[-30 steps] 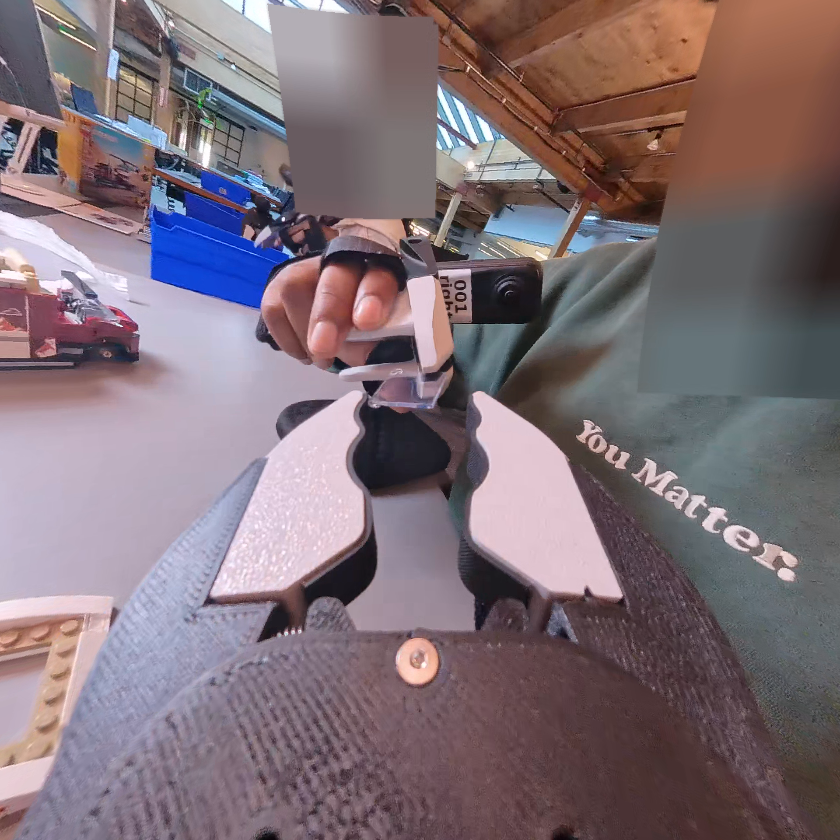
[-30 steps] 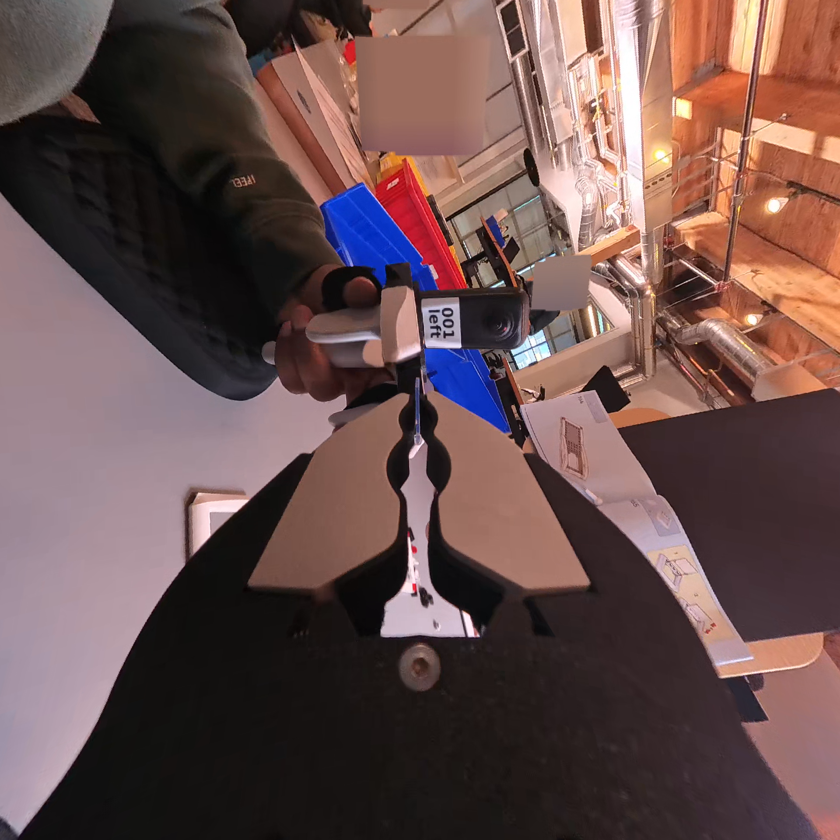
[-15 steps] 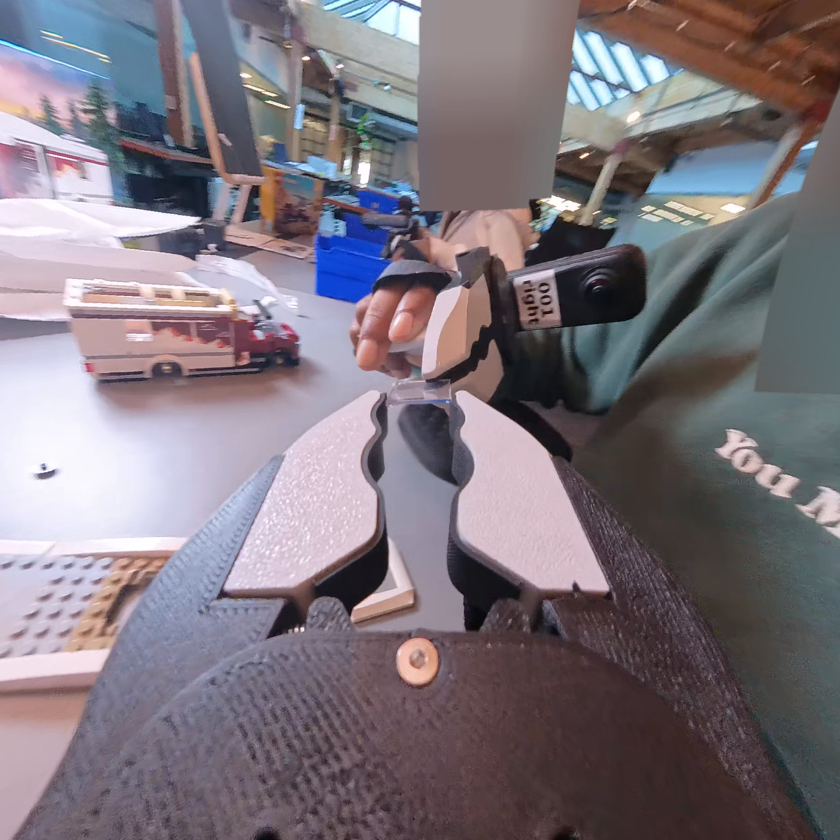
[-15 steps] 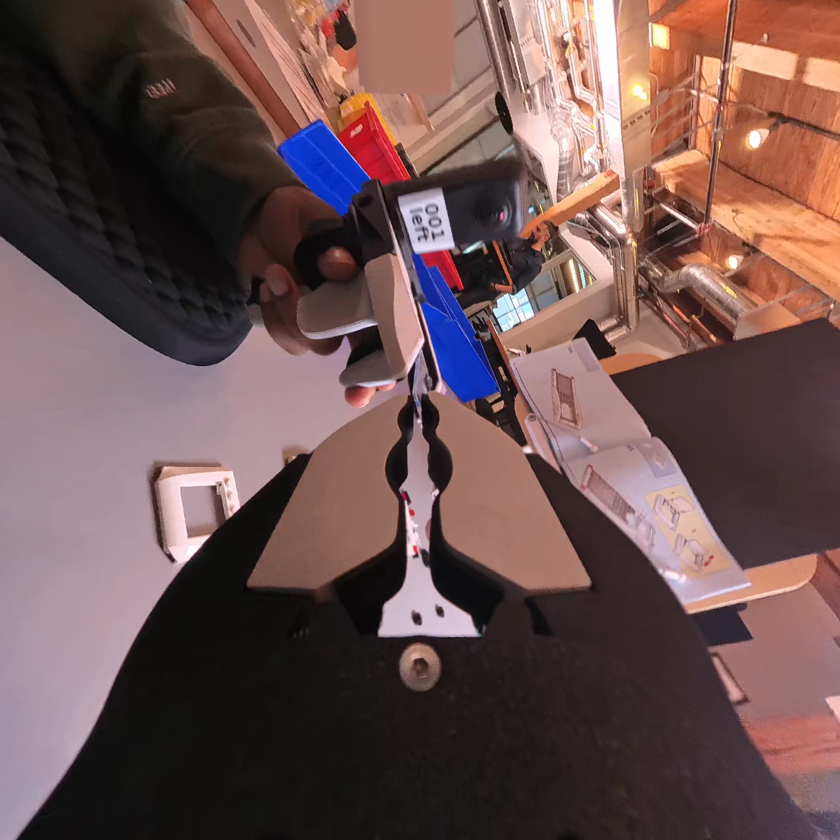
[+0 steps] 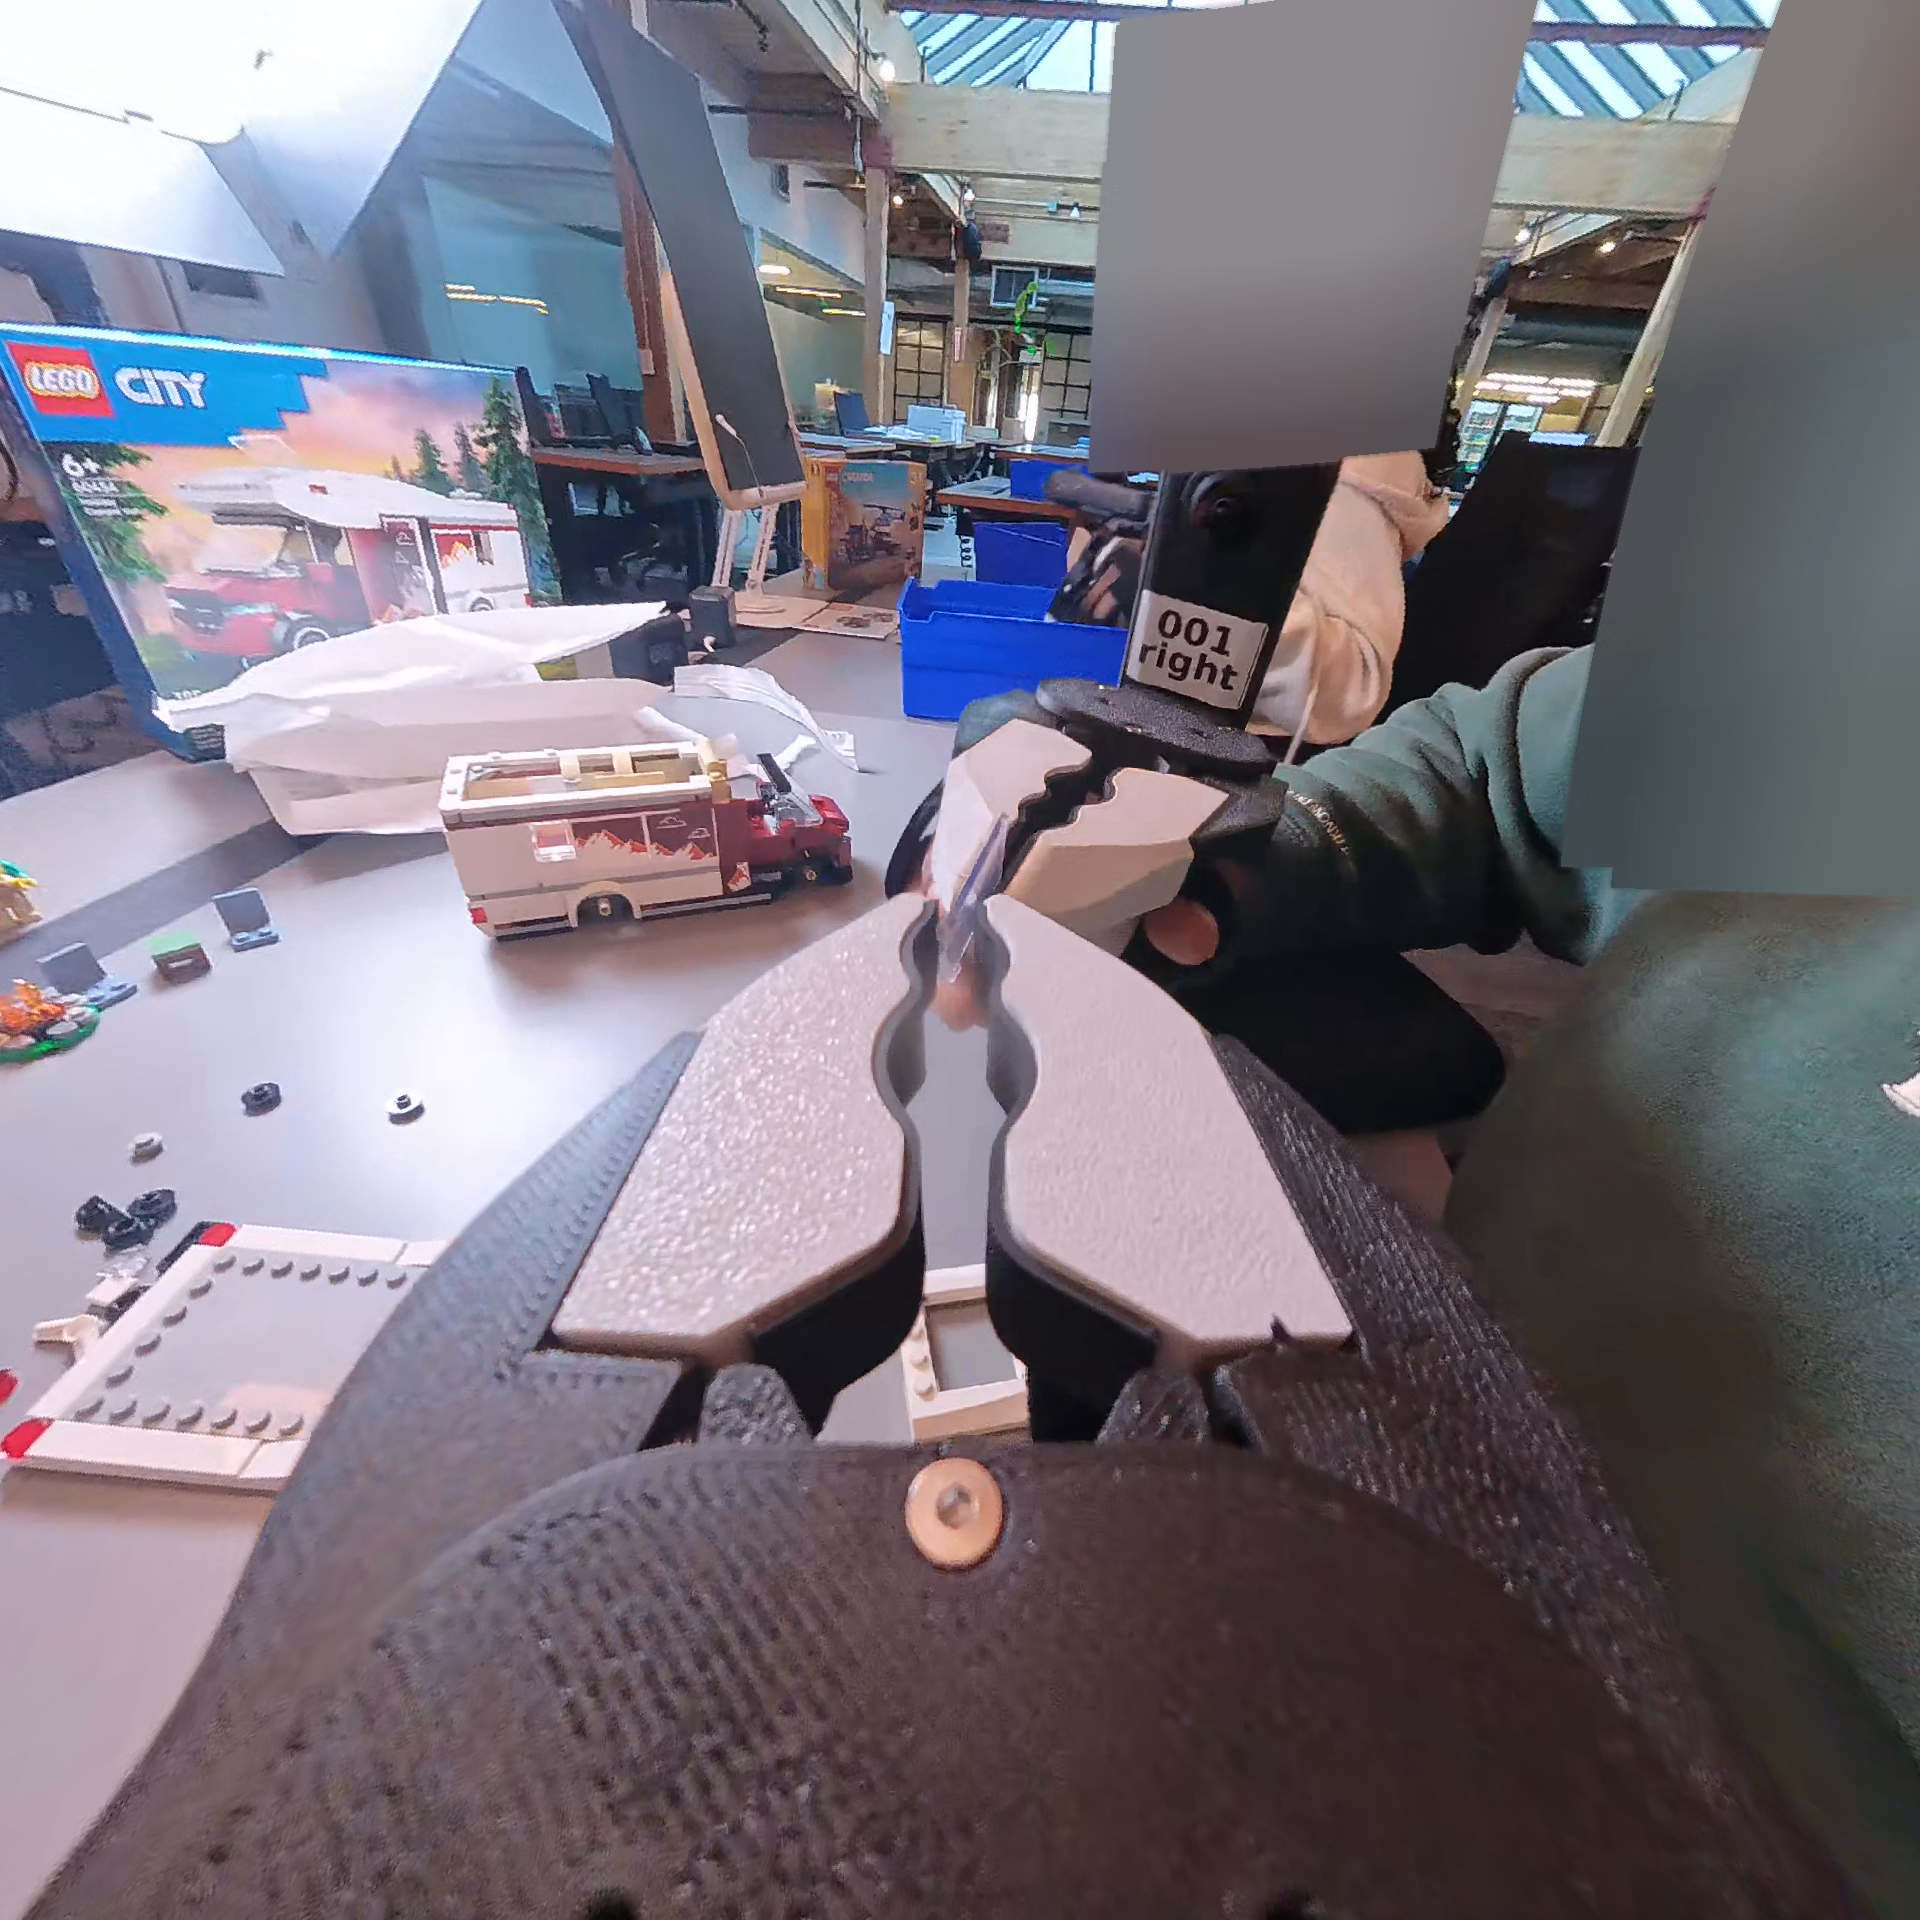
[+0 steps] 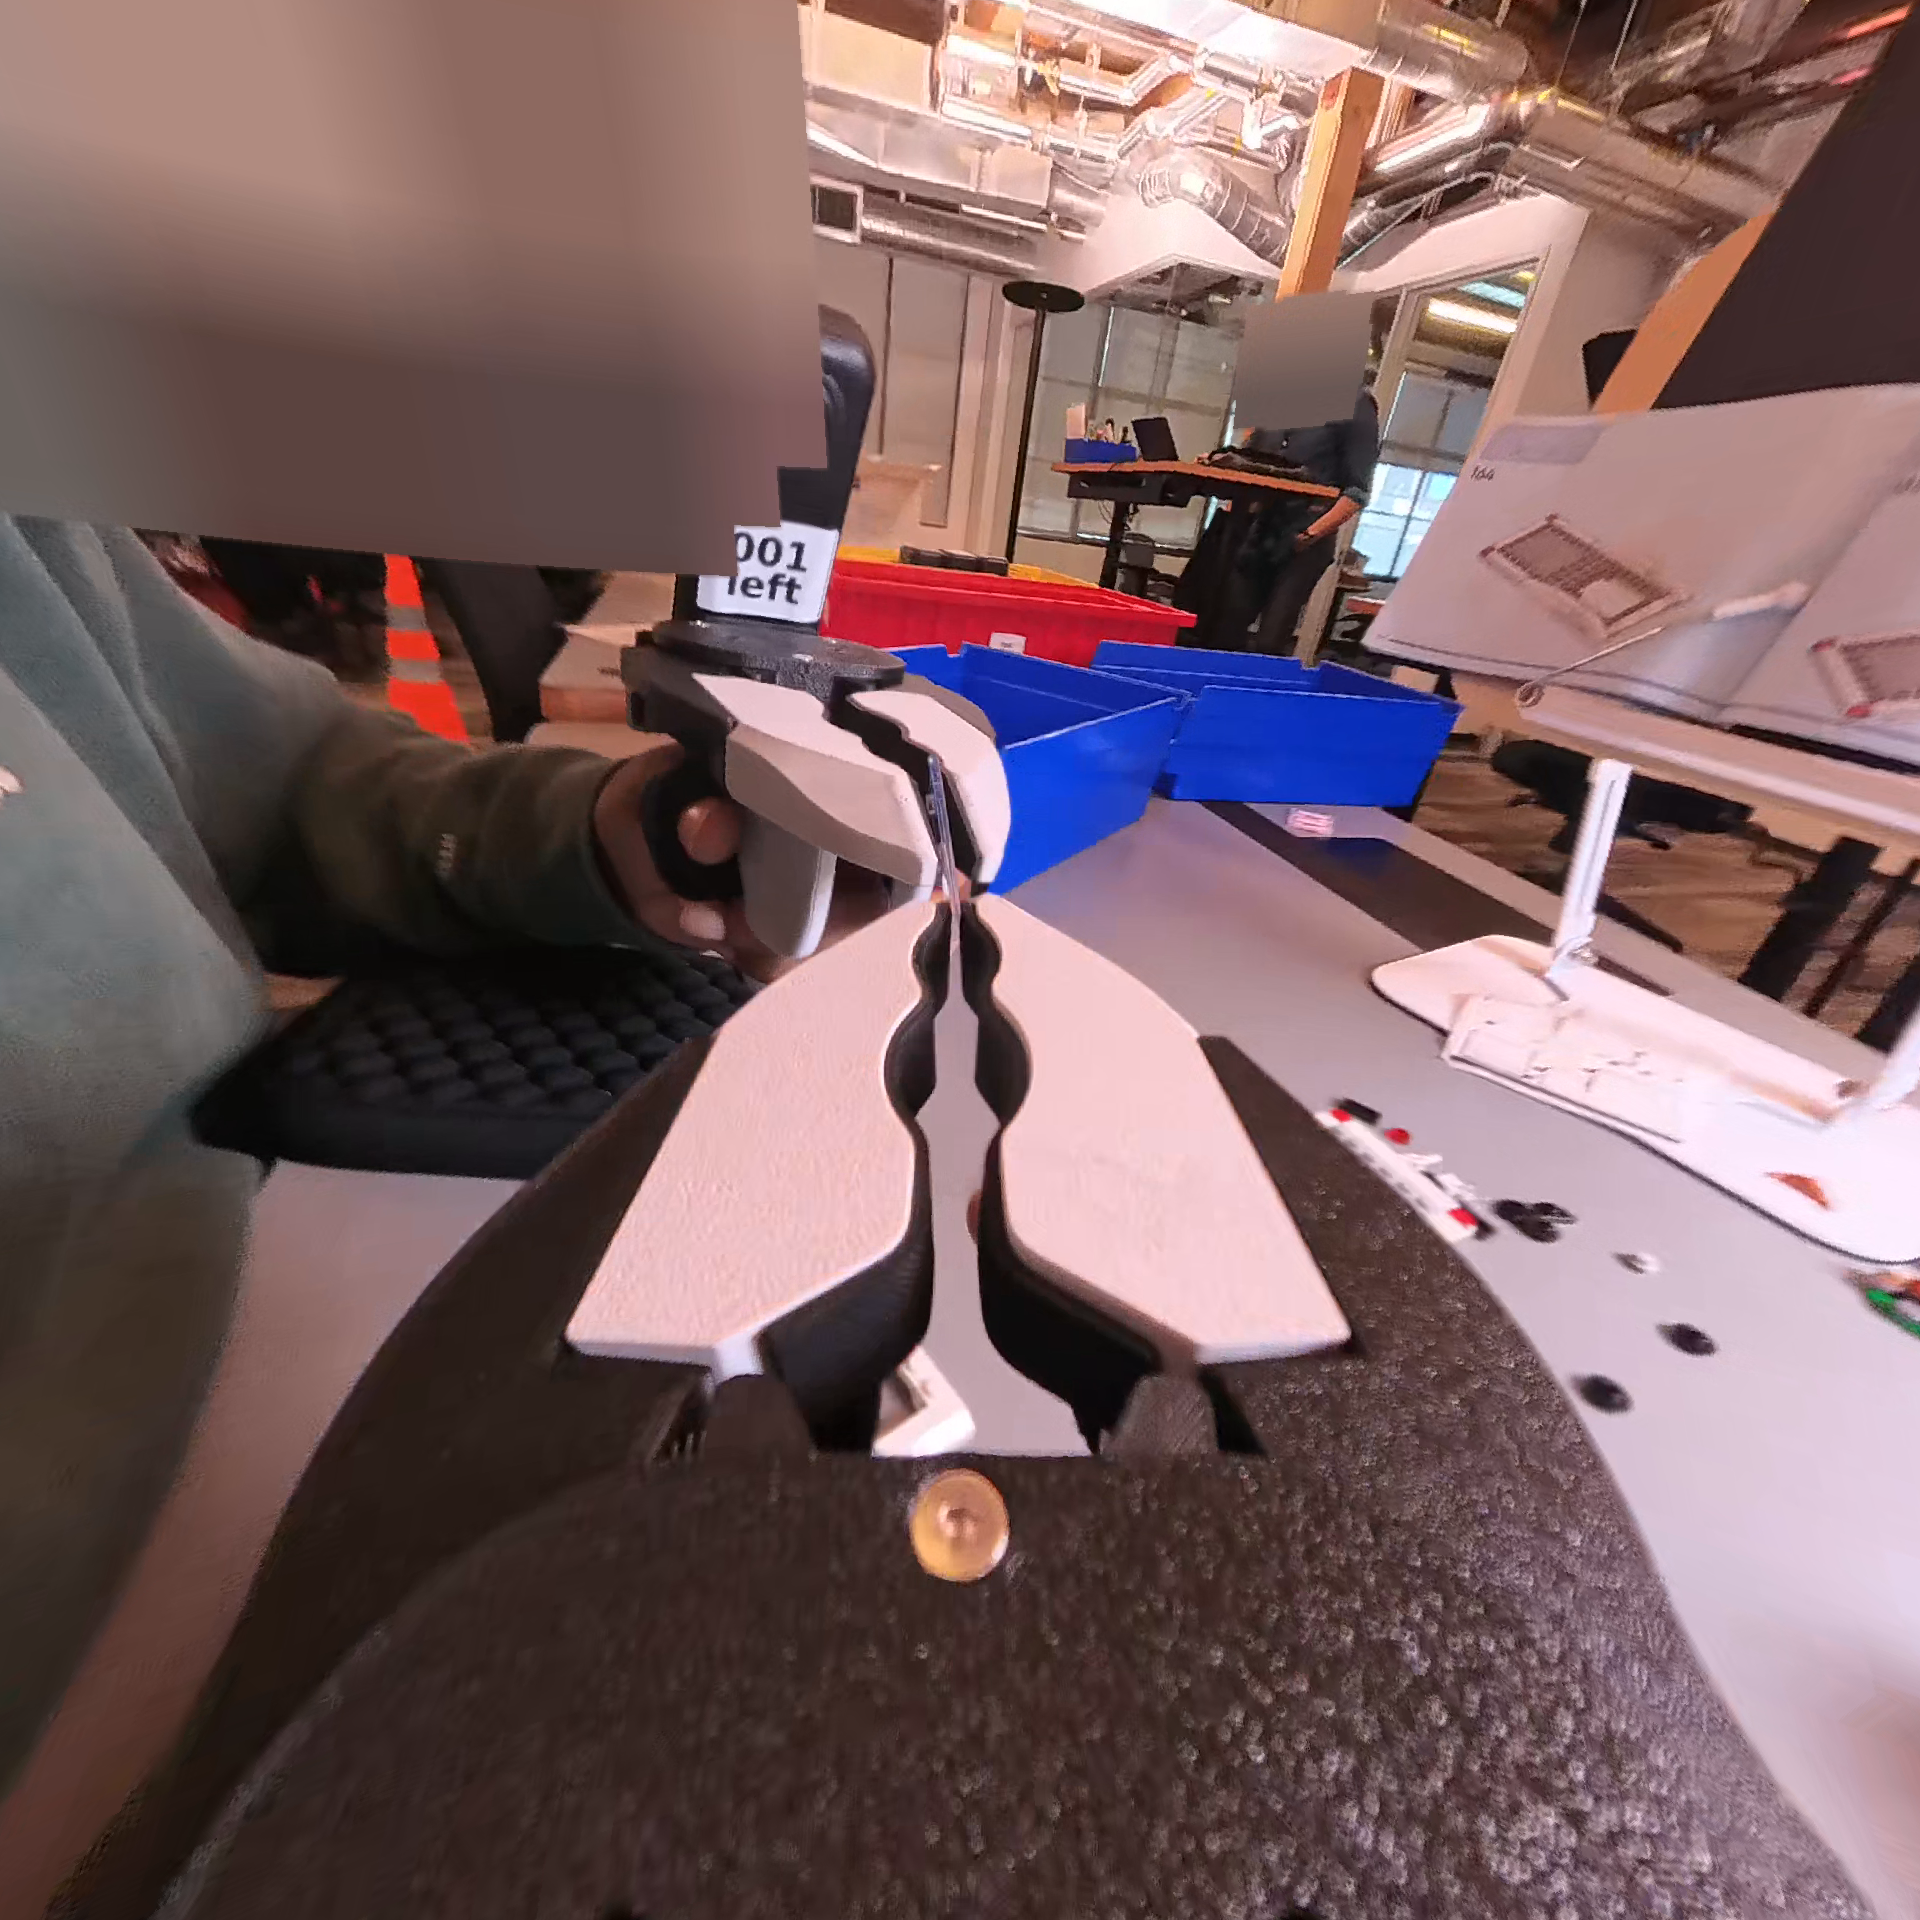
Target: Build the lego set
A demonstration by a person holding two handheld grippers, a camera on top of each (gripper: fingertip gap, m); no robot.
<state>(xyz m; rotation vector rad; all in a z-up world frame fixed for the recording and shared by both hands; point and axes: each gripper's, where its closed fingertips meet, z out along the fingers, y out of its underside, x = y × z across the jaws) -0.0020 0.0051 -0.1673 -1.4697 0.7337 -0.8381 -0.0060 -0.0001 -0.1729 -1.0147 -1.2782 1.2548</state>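
The right gripper [image 6: 951,914] has its fingers clenched on a thin clear plastic pane [image 5: 971,894], seen edge-on in the right wrist view. The left gripper [image 5: 956,925] has its fingers nearly together around the other end of the same pane; whether its pads [image 5: 1023,940] actually press on it is hard to tell, but contact appears likely. Both grippers meet tip to tip above the grey table [image 5: 364,1018], the pane bridging them.

On the table: a white and dark red brick-built camper van [image 5: 634,831], loose black round pieces [image 5: 125,1216], a white brick-built plate frame [image 5: 166,1351] and a small white window frame [image 5: 961,1361] below the left gripper. An open instruction booklet [image 6: 1662,561] rests on a stand. The van's roof is open; the frames lie unattached.
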